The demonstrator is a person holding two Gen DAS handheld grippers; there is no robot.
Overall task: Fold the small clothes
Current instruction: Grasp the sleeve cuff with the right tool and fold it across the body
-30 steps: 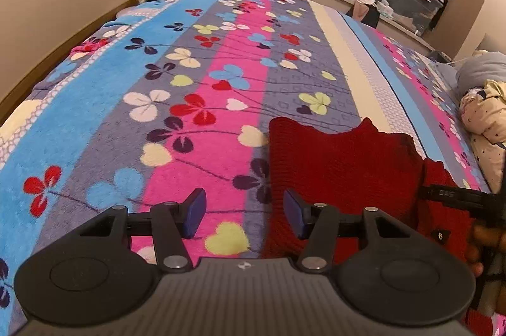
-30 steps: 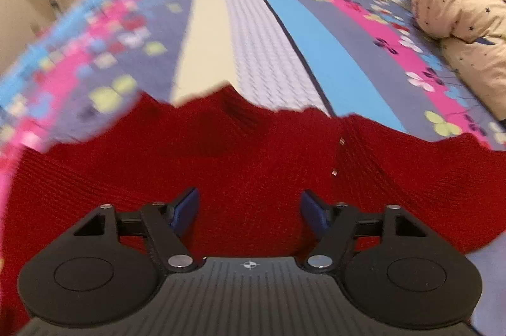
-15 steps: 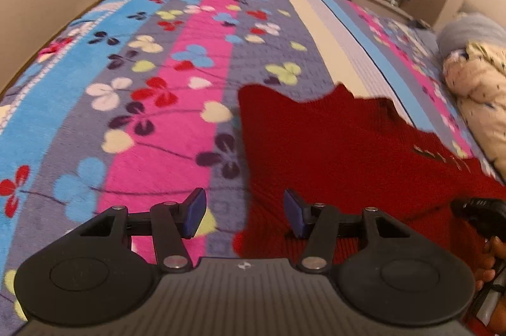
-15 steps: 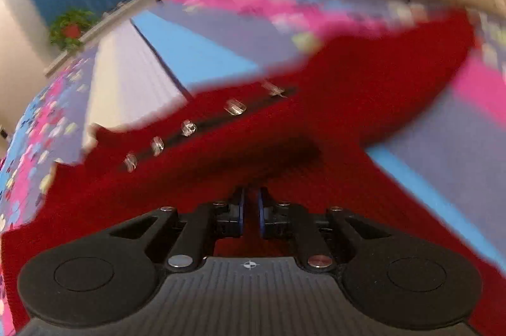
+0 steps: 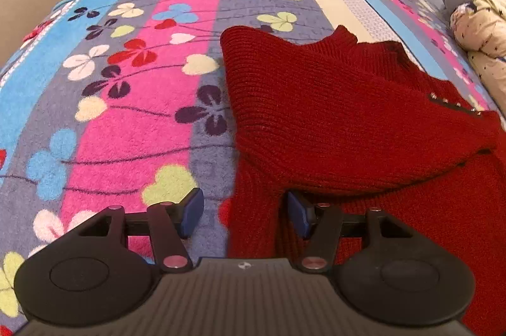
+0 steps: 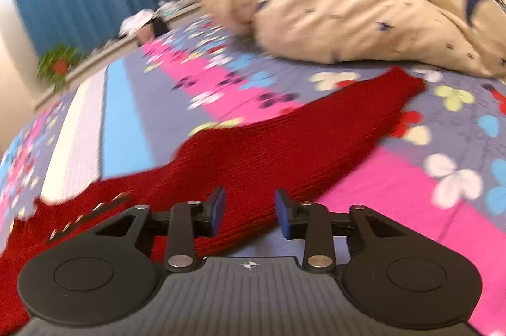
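- Sweater (image 5: 332, 114) lies on the blanket (image 5: 126, 102), bare blanket left of its edge.
- Left gripper (image 5: 245, 211): jaws spread, just widened, straddling sweater's left edge.
- Right gripper (image 6: 249, 211): jaws just reopened, parted over the sleeve (image 6: 316, 133); quilt (image 6: 348, 3) beyond.

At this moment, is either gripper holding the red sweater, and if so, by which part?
Neither. The left gripper and right gripper both stand open over the red sweater, pads off the knit; the right's jaws have just been opening.

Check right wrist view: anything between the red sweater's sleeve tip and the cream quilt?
Nothing in the right wrist view: only bare floral blanket lies between the red sweater sleeve tip and the cream quilt.
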